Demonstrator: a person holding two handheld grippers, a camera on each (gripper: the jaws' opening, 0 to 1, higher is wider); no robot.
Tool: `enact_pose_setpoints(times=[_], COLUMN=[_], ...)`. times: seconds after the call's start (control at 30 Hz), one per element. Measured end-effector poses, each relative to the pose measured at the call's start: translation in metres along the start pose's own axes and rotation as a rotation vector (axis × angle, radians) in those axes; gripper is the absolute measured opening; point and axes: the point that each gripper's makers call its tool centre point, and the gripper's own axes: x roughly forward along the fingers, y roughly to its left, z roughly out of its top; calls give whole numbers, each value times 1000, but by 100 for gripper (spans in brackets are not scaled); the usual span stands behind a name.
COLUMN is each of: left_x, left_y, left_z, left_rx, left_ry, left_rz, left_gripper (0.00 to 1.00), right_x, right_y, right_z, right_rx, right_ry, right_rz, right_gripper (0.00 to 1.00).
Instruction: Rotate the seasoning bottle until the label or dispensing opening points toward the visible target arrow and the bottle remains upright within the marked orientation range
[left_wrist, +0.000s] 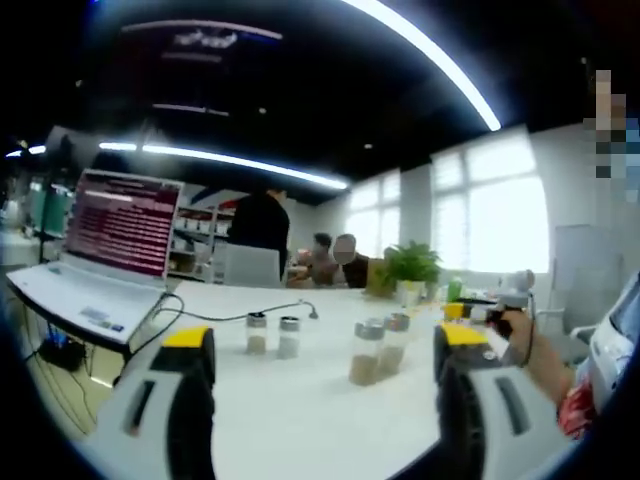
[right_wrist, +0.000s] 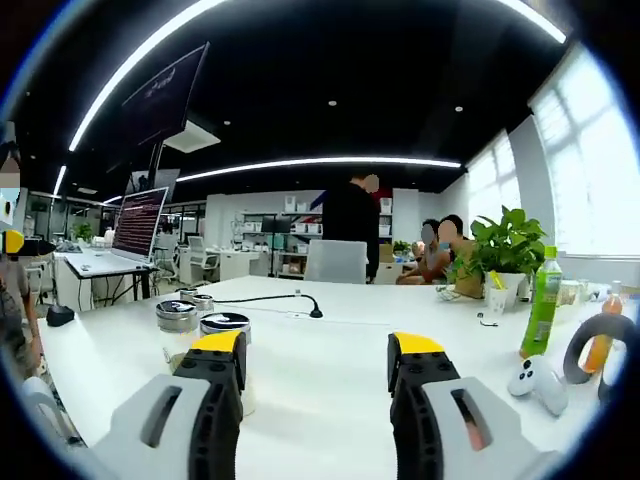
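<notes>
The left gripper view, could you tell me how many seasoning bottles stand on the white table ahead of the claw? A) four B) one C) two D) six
A: four bottles stand upright on the table, in two pairs, one pair nearer the laptop and the other pair toward the plant, all beyond the open left claw.

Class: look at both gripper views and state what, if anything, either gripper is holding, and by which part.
Nothing is held. The left gripper and the right gripper are both open, fingers apart, with the seasoning bottles standing untouched on the table.
</notes>
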Motion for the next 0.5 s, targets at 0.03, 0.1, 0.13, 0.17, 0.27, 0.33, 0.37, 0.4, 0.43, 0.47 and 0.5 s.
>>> enact_pose_setpoints(times=[0.03,0.1,0.13,0.17,0.27,0.33,0.37,0.4,0.43,0.47,0.5], left_x=[2,5,5,5,4,4,5,5,5,5,5], left_y=[1,0,-2,-3,-2,0,0,0,0,1,0], left_z=[-3,-5,-6,-5,-2,-3,-3,-3,-1,0,0], left_rx=[8,0,-7,-9,5,28,29,29,27,29,34], left_ry=[8,12,15,15,1,7,7,2,-7,-12,-14], left_rz=[14,11,2,-9,-5,7,6,4,0,-2,-3], left_gripper=[99,100,100,100,100,100,100,100,100,100,100], right_x=[-1,-7,-11,-15,-27,-35,-37,-40,-42,-46,-49], right_y=[0,-4,-5,-5,-9,-17,-17,-16,-12,-12,-12], right_z=[2,8,10,13,16,11,9,10,11,10,9], right_rx=[-42,-49,-53,-57,-66,-75,-93,-86,-49,-27,-26], right_ry=[3,1,-5,-13,-31,5,26,15,4,9,15], right_rz=[20,30,38,45,53,30,36,48,73,89,95], right_gripper=[58,58,58,58,58,57,58,58,58,58,58])
